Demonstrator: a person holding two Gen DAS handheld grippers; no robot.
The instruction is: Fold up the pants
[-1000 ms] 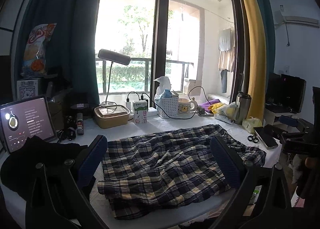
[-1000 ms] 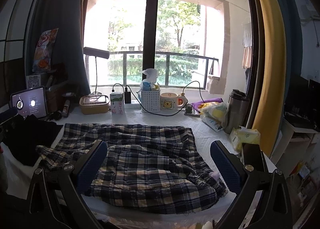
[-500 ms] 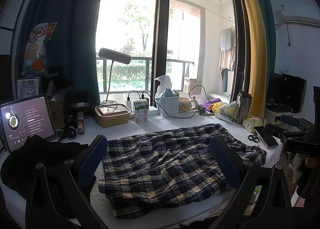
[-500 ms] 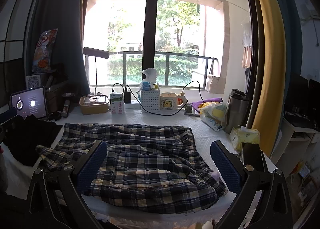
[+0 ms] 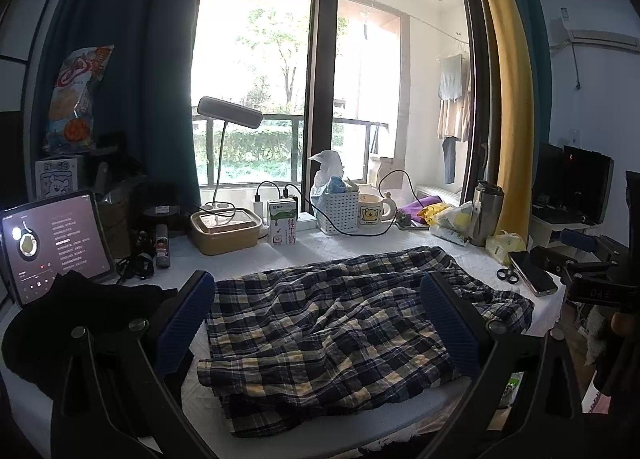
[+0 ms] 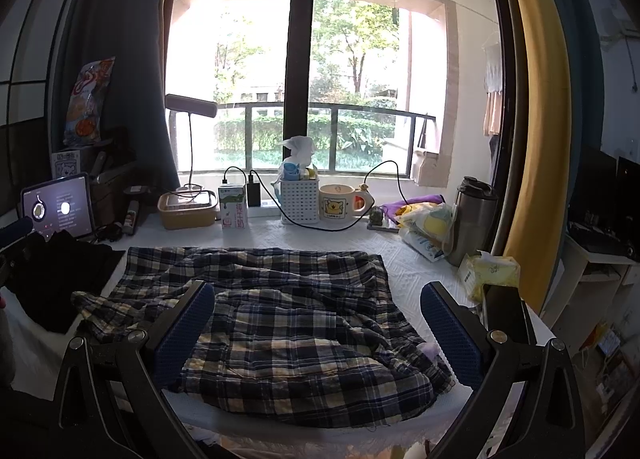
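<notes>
Pants (image 5: pixel 332 323) in dark plaid lie rumpled across the white table (image 5: pixel 348 243), near its front edge. Left gripper (image 5: pixel 320 323) and right gripper (image 6: pixel 320 331) hover above the cloth, fingers (image 6: pixel 182 335) spread wide and gripping nothing. Black clothing (image 5: pixel 76 311) lies beside a lit tablet (image 5: pixel 54 239) at the left.

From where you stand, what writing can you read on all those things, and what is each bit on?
"纯牛奶": on the milk carton, red characters, top to bottom.
Mug: small word under the bear, too blurred.
Tablet: lines of text, too small.
Snack bag: red lettering, unreadable.
White box: print too small.
</notes>
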